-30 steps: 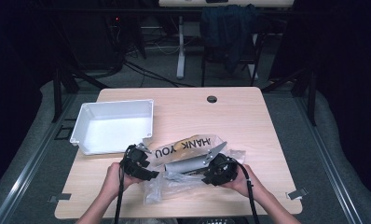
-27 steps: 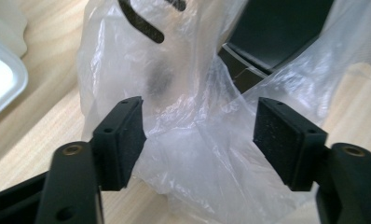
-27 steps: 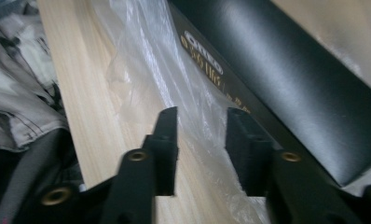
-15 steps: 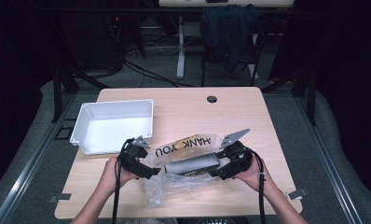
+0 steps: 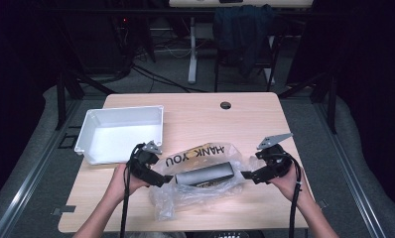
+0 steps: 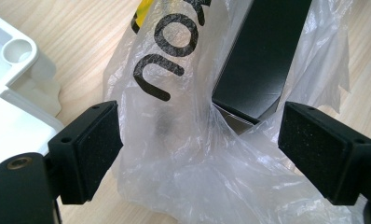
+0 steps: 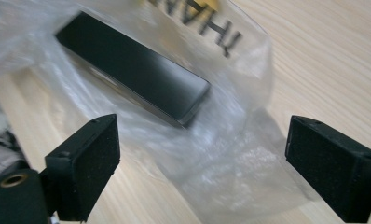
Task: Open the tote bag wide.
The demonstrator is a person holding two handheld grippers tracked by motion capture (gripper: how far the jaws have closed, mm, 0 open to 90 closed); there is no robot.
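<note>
Desk [image 5: 195, 111]: we work its near edge.
Fingers: both grippers [image 6: 197, 154] [image 7: 202, 163] gape wide, holding nothing.
Risk: thin bag [image 5: 200, 191] tears; box [image 5: 204, 174] slides out.

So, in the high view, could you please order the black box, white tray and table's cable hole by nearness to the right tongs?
1. Long black box inside the clear plastic bag, just left of the right tongs.
2. Round dark cable hole, at the table's far edge.
3. White rectangular plastic tray, far left.

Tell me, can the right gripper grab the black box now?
Probably not directly: the black box lies inside the clear plastic bag, so the open right gripper would pinch plastic first.
</note>
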